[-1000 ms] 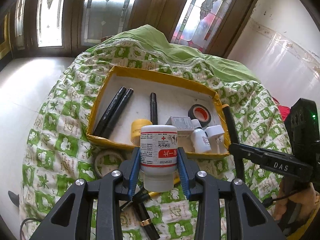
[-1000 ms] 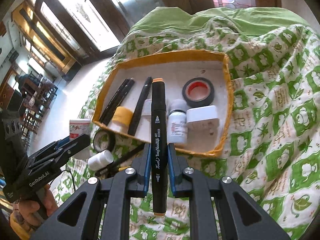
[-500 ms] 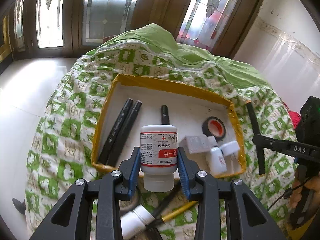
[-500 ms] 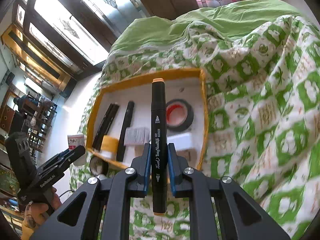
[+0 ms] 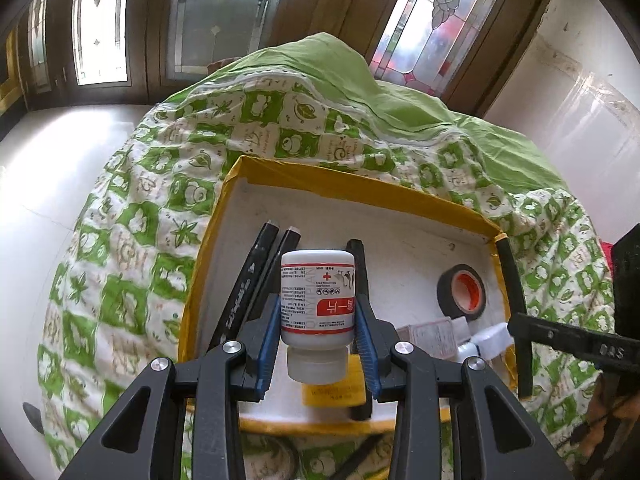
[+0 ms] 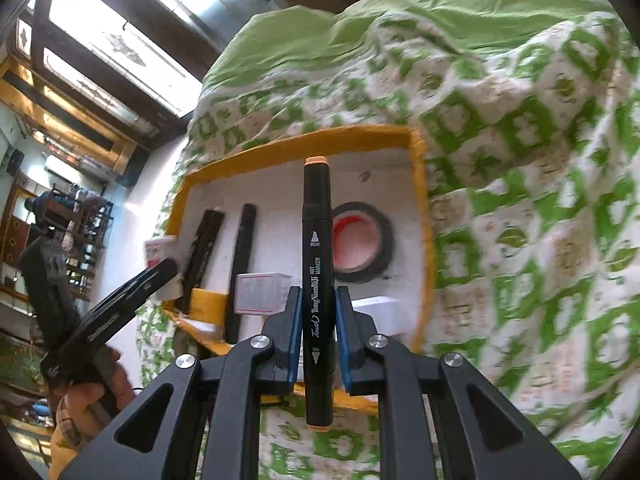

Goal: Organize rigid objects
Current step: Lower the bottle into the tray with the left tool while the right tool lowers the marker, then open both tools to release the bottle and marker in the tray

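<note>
1. Left gripper [image 5: 318, 334]: clamped on white bottle [image 5: 317, 300], held above tray [image 5: 360, 184].
2. Right gripper [image 6: 318, 338]: pinching black marker [image 6: 318, 264]; tape roll [image 6: 362, 242] at 2 o'clock.
3. Advice: lower into bare tray floor, release gently.

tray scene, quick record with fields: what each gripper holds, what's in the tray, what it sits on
left gripper: shut on white bottle, cap end toward the camera
right gripper: shut on black marker, orange-tipped
tray: yellow-rimmed, white inside
in tray: three black markers, black tape roll, yellow roll, small white boxes and bottles
surface: green-and-white quilt
both items: over the tray, not yet set down
</note>
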`<state>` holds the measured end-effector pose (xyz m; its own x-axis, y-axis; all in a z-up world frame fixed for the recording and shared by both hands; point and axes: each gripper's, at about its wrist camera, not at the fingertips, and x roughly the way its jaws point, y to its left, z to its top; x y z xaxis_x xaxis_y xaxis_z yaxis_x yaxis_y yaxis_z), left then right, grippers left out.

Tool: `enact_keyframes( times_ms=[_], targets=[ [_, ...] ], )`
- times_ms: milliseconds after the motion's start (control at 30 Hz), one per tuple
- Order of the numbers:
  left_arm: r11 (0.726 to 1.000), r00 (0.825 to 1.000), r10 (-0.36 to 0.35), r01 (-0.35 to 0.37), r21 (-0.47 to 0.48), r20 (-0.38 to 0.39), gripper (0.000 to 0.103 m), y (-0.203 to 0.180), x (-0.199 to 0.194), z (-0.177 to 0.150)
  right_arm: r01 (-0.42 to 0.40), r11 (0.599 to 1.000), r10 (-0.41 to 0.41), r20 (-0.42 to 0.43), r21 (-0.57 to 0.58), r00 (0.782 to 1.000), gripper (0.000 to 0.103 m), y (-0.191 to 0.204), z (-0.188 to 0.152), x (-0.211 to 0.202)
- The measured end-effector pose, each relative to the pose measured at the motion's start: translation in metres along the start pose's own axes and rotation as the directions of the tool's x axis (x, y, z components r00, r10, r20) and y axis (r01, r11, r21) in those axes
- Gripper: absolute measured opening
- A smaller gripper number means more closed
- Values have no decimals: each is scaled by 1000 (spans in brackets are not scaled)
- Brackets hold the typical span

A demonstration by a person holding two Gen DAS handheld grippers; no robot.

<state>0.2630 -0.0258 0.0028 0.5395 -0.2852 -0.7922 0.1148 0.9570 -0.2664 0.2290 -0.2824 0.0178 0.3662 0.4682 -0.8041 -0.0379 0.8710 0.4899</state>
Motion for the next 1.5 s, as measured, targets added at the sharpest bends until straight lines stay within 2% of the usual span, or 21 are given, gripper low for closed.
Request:
enact_keyframes(
  times_ms=[267,367,467,567,800,1033,1167,1500],
  targets=[
    [1000,1000,4,-4,-19,-23,37,9,19,0,-87,996,86,-22,-32,996,15,52,1,30],
    [1000,999,7,-8,-19,-31,37,12,24,-1,-96,994,94,-41,-58,995,15,68,-2,45],
    [1000,999,10,-11,-15,-40,37,14,29,-2,-86,993,81,-67,-75,994,15,76,-8,63],
    [1000,999,10,-10,1,-35,37,12,30,-3,-43,995,36,-78,-91,996,15,76,-11,76],
    [999,999,12,-11,43,-43,37,1,35,1,63,993,-66,-24,-102,998,14,65,-5,78],
    [994,996,57,-49,101,-75,37,-4,44,-2,60,993,-59,7,-103,998,14,61,0,79],
    [994,996,62,-55,96,-71,37,-3,42,-3,54,993,-53,16,-108,998,15,61,1,79],
    [994,998,59,-59,90,0,59,-3,3,-8,13,995,-7,61,-97,998,34,63,-7,60]
  ],
)
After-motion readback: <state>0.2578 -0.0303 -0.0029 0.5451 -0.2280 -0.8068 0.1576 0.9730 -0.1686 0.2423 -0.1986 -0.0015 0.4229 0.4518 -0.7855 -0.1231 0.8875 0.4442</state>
